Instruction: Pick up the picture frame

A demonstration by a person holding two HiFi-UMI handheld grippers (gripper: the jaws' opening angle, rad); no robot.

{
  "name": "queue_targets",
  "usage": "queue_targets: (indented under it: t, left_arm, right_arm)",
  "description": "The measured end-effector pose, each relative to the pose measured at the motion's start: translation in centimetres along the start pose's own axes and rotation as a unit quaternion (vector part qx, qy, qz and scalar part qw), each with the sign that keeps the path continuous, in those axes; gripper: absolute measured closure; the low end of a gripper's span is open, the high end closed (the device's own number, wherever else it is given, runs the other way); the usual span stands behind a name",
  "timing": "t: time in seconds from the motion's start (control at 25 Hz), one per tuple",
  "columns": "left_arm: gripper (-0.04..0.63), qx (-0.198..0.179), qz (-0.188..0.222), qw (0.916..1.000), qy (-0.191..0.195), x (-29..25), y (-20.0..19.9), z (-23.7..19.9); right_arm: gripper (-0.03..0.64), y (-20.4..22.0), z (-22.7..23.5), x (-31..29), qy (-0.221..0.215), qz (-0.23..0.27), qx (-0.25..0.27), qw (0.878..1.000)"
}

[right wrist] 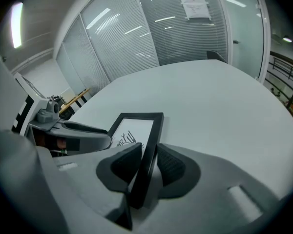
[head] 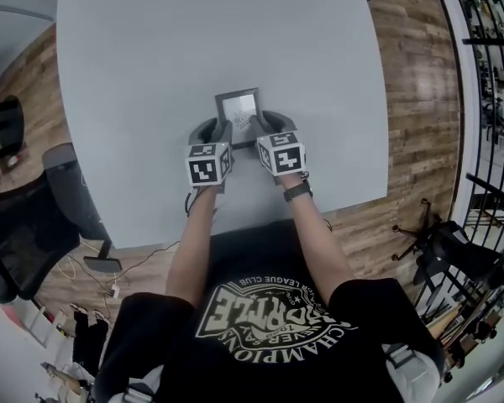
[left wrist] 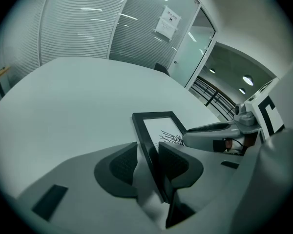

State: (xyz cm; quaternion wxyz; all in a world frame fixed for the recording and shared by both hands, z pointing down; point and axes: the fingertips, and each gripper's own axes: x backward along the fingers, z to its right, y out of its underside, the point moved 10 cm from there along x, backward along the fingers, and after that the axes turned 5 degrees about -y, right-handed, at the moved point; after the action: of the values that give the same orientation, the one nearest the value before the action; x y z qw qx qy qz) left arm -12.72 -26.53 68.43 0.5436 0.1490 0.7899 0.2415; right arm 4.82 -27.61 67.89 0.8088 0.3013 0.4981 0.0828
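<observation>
Pale grey table (head: 151, 74) fills the head view, on a wood-plank floor (head: 416, 74); a dark chair (head: 17, 225) stands at your left, and glass walls with blinds (right wrist: 136, 33) close the room. Your forearms reach forward side by side, both tools tilted downward. The picture frame (head: 238, 107) lies on the table just ahead of you. Your left gripper (head: 216, 131) straddles its left rail, a thin gap showing at the outer pad. Your right gripper (head: 269, 126) clamps its right rail, both pads against it.
</observation>
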Motion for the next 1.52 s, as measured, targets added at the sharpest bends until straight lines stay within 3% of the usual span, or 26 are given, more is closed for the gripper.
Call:
queue_targets:
  t: [0.12,0.36,0.64,1.08,1.52]
  left_arm:
    - [0.495,0.005,-0.002,1.0000,0.002,0.1,0.0,0.2]
    - [0.508,0.032,-0.005,0.9995,0.000,0.0,0.2,0.3]
    - [0.512,0.048,-0.013,0.9988,-0.003,1.2,0.8,1.5]
    - [0.515,0.020,0.062,0.9978,-0.005,7.2,0.2,3.2]
    - [0.515,-0.018,0.141,0.9898,-0.002,15.5,-0.3,5.1]
  right_arm:
    - [0.524,0.0,-0.1,0.1,0.004,-0.001,-0.004,1.000]
    - [0.531,0.2,-1.1,0.0,0.045,-0.010,-0.015,0.999]
    - [0.536,0.8,-1.7,2.1,0.051,-0.007,-0.018,0.998]
    - [0.540,0.3,-4.5,7.1,0.046,0.069,-0.004,0.997]
    - [0.541,-0.2,-9.1,13.5,0.045,0.163,0.023,0.985]
